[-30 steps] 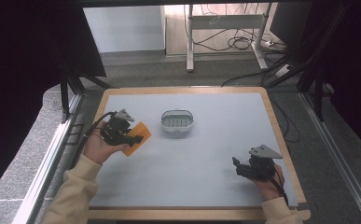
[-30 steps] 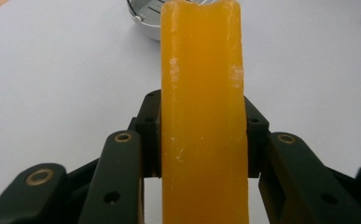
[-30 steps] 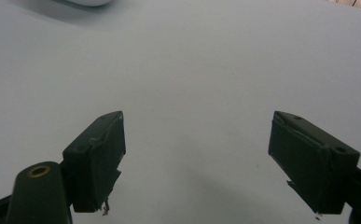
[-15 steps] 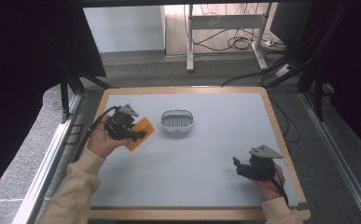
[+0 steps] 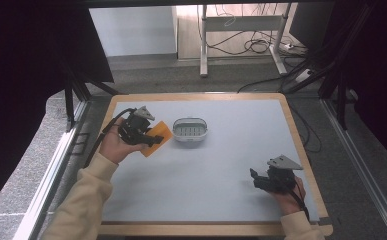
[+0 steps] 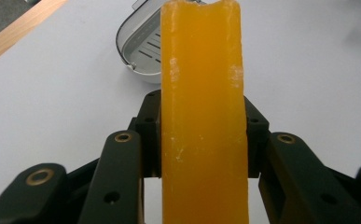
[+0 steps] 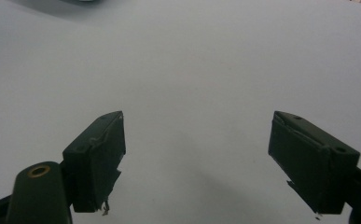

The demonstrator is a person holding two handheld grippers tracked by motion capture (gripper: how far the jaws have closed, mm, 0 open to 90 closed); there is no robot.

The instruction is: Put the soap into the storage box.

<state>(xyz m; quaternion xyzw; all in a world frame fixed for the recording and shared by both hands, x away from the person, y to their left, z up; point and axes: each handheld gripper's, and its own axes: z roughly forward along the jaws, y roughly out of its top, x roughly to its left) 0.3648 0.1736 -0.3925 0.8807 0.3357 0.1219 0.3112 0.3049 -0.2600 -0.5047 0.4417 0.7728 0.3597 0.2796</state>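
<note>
Grey floor and loose cables sit behind my desk (image 5: 231, 200), which has a pale top and a wood rim. From the high view, my left tongs (image 5: 148, 134) hold an orange slab (image 5: 156, 139) near the far left part of the desk. A small white basket (image 5: 190, 129) sits just beside it. My right tongs (image 5: 255, 179) rest low near the right edge, well apart.

In the left gripper view, the tongs squeeze the orange slab (image 6: 201, 116) from both sides, with the basket (image 6: 141, 46) behind it.

In the right gripper view, my tongs (image 7: 194, 158) are spread wide over bare desk (image 7: 192, 60).
</note>
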